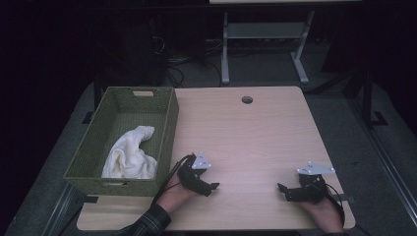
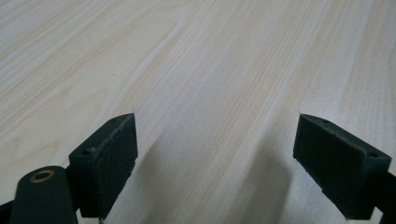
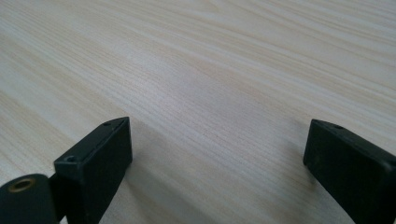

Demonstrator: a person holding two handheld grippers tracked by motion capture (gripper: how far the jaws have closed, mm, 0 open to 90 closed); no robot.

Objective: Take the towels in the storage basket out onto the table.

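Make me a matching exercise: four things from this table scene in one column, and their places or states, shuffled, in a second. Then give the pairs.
1. towel
2. basket
3. left gripper
4. hole

a. open, empty, over bare wood at the near edge
b. green, on the table's left side
c. near the table's far edge
d. white, crumpled inside the basket

Pairs: 1-d, 2-b, 3-a, 4-c

The towel's lower folds were hidden behind the basket's near wall; both forearms were cut off by the high view's bottom edge; the room behind the desk was too dark to read.
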